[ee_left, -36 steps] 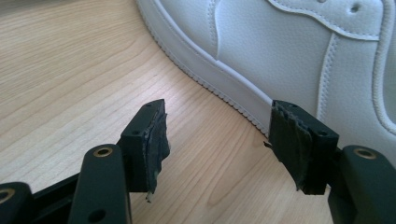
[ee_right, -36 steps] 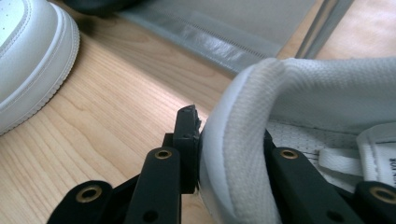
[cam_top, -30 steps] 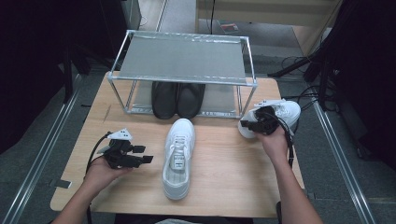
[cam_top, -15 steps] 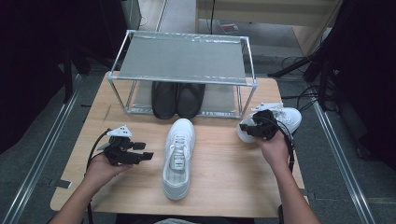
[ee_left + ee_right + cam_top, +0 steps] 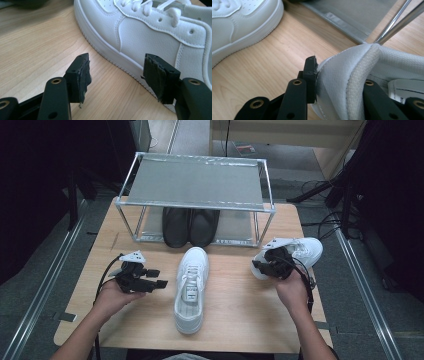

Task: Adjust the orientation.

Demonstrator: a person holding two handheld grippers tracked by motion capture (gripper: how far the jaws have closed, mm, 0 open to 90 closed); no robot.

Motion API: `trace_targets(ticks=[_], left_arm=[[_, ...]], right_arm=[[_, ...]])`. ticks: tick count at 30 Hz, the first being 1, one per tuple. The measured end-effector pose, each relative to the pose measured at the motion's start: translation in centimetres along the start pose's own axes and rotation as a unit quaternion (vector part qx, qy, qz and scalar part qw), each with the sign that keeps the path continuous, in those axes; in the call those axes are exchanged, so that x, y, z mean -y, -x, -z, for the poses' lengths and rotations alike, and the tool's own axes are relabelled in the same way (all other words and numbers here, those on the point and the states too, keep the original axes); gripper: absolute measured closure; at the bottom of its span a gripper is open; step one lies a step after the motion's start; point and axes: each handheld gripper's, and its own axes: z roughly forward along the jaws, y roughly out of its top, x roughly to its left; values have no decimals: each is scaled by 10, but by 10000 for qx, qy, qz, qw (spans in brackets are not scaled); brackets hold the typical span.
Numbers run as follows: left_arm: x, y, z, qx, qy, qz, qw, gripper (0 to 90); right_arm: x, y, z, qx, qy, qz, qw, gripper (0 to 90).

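High view: the right claw (image 5: 267, 264) clamps the heel of the right sneaker (image 5: 300, 251) on the counter (image 5: 235, 315), seemingly to drag it beside the middle sneaker (image 5: 191, 287). Left gripper view: the left claw (image 5: 115, 75) stands apart, empty. Right gripper view: pads (image 5: 310, 75) pinch the heel collar

High view overhead, facing forward; gripper views close, sharing middle sneaker (image 5: 191, 287).

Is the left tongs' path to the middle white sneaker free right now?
Probably yes. The left tongs stand open beside the middle white sneaker, aimed at its side, with bare table between and nothing blocking.
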Motion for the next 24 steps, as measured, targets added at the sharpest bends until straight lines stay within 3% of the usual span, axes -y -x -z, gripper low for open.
trace_targets(ticks=[9,17,24], left_arm=[[-9,-2,-6,78,-68,-32,9999,386],[-13,-3,-11,134,-33,-83,9999,386],[-17,-5,-12,154,-123,-84,9998,385]], right_arm=[[5,-29,7,-249,-64,85,9996,714],[7,-52,10,-168,-208,295,9992,713],[9,-77,8,-438,-281,473,9975,713]])
